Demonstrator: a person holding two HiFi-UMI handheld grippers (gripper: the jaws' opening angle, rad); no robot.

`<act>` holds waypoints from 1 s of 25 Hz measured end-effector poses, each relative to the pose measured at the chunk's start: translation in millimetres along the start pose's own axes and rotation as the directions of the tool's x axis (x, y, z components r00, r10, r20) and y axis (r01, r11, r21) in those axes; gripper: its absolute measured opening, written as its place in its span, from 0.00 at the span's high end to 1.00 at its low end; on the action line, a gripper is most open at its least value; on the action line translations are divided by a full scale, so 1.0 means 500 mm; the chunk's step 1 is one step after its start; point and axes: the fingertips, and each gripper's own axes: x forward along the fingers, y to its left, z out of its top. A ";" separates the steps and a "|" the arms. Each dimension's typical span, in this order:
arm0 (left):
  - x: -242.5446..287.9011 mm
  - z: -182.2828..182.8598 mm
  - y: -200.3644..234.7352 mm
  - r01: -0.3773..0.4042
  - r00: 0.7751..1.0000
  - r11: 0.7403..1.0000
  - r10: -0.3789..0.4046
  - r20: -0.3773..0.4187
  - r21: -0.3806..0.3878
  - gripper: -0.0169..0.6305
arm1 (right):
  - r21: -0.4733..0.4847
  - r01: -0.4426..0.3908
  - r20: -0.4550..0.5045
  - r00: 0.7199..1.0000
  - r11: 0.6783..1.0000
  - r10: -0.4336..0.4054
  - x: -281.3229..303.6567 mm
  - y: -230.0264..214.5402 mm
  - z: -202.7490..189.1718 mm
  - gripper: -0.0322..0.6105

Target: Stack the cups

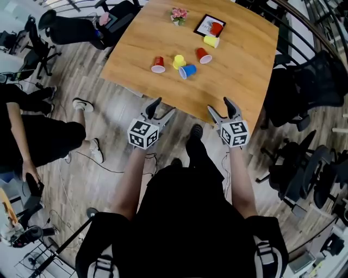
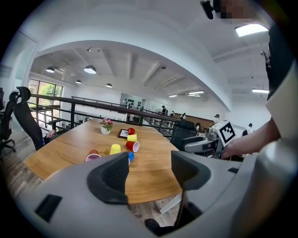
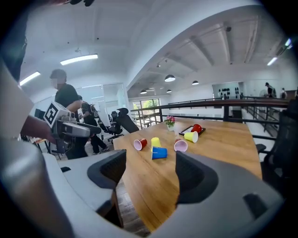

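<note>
Several plastic cups lie loose on the wooden table. A red cup lies on its side. A yellow cup stands upside down, touching a blue cup on its side. Further back lie another red cup and a yellow cup, and a third red cup rests on a black tray. My left gripper and right gripper are both open and empty at the table's near edge. The right gripper view shows the blue cup nearest.
A small pot of pink flowers stands at the table's far side. Black office chairs crowd the right, and more stand at the far left. A seated person's legs reach in from the left.
</note>
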 end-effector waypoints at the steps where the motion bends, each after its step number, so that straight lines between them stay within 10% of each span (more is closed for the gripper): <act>1: 0.013 0.001 0.003 -0.002 1.000 1.000 0.001 -0.007 -0.005 0.50 | 0.008 -0.004 -0.003 1.000 1.000 0.004 0.011 -0.013 0.001 0.42; 25: 0.236 -0.022 0.062 -0.080 0.991 0.992 0.069 -0.111 -0.101 0.50 | 0.004 -0.179 -0.095 0.979 0.984 0.178 0.221 -0.156 0.023 0.43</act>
